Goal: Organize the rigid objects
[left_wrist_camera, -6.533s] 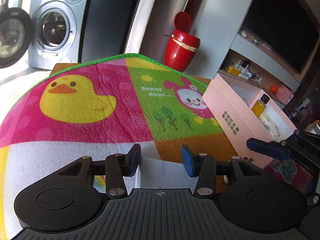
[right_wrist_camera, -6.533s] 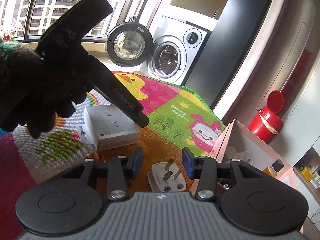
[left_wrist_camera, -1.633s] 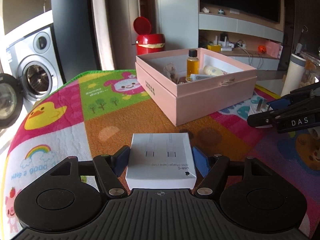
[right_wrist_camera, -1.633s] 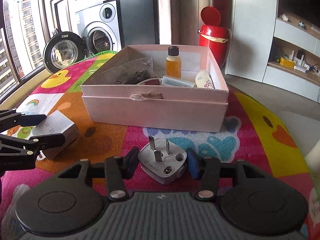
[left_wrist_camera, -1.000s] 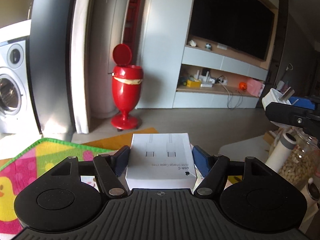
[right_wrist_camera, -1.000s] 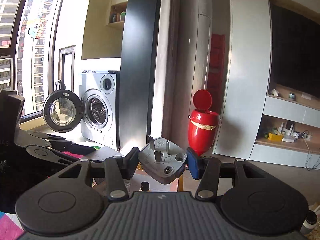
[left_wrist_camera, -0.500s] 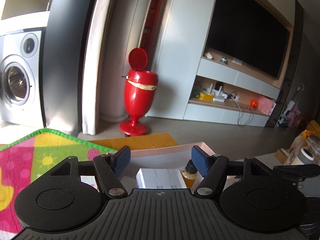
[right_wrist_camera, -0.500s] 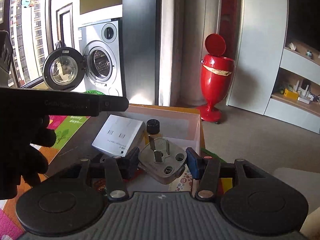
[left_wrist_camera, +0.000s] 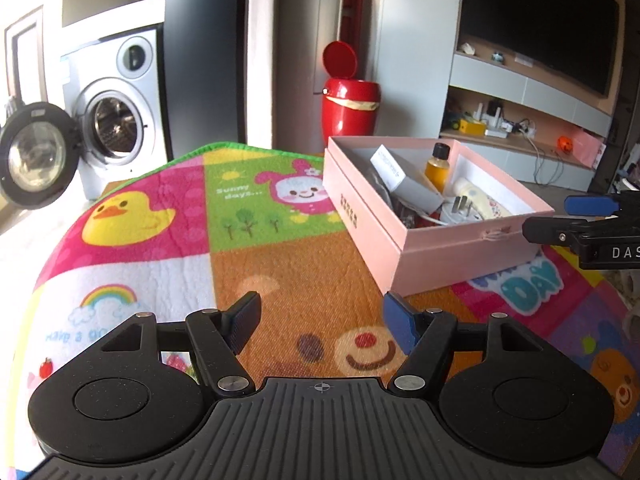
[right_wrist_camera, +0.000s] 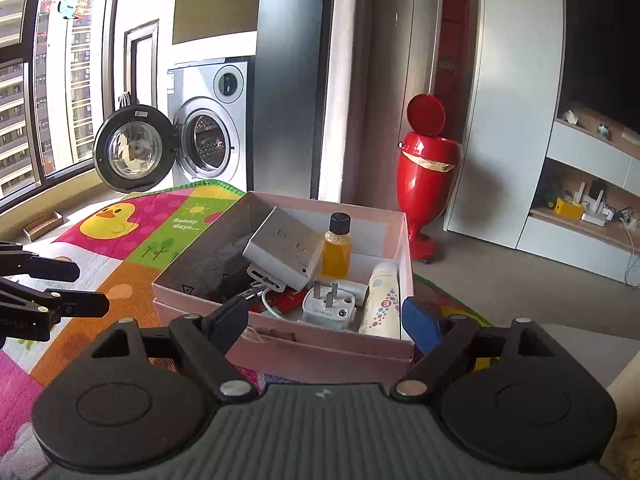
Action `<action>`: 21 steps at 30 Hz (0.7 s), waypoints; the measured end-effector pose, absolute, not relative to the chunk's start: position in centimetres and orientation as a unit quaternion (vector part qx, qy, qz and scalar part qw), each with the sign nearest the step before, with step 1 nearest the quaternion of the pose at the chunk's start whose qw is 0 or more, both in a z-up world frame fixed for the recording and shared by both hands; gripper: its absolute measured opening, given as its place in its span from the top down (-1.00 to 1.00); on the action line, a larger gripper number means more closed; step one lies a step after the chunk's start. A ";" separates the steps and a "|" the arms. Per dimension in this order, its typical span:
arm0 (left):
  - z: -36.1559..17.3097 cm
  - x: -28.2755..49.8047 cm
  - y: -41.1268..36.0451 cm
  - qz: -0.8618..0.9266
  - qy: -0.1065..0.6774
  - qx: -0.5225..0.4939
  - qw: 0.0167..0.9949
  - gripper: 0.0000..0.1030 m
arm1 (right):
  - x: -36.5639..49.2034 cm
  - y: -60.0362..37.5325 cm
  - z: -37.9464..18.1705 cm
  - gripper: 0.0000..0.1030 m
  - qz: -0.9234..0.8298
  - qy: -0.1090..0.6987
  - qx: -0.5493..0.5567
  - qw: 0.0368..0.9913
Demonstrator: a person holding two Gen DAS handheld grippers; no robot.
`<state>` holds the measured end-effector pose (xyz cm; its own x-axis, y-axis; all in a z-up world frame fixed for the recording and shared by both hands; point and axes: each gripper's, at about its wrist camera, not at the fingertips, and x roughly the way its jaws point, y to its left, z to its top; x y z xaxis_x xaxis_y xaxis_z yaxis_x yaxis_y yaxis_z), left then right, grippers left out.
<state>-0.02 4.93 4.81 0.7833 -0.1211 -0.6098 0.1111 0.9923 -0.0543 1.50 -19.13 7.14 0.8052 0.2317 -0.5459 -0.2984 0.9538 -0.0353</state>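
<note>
The open pink box [right_wrist_camera: 304, 350] [left_wrist_camera: 448, 246] stands on the colourful play mat [left_wrist_camera: 280, 264]. Inside it lie the white cable box [right_wrist_camera: 280, 254] [left_wrist_camera: 390, 168], tilted against other contents, and the white plug [right_wrist_camera: 330, 306] [left_wrist_camera: 460, 210], prongs up. A small amber bottle [right_wrist_camera: 338, 250] and a white tube [right_wrist_camera: 380, 300] are also in the box. My right gripper [right_wrist_camera: 326, 324] hangs just above the box's near wall, its jaws opening, with nothing between them. My left gripper [left_wrist_camera: 320, 322] is open and empty over the mat, left of the box.
A red bin [right_wrist_camera: 426, 172] with a raised lid stands on the floor behind the mat. A washing machine [right_wrist_camera: 208, 140] with its door open is at the back left. Shelves with small items [right_wrist_camera: 580, 204] line the right wall.
The right gripper's jaws spread and the plug dropped into the box. The left gripper pulled back from above the box to over the mat, leaving the cable box inside.
</note>
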 end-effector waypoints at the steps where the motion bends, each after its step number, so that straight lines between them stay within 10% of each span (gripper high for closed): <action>1: 4.1 -0.5 5.0 -0.055 0.332 -0.013 0.942 -0.41 | 1.2 -18.9 6.6 -0.68 0.138 0.290 -0.058 0.945; 21: 0.6 -0.9 0.4 0.048 0.331 -0.014 0.942 -0.73 | 1.4 -17.9 0.4 -1.00 0.103 0.351 -0.035 0.930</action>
<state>-0.88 0.42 0.58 0.7760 0.0805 -0.6255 -0.0995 0.9950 0.0046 1.38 -17.91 0.37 0.7331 0.1665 -0.6595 -0.2156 0.9765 0.0068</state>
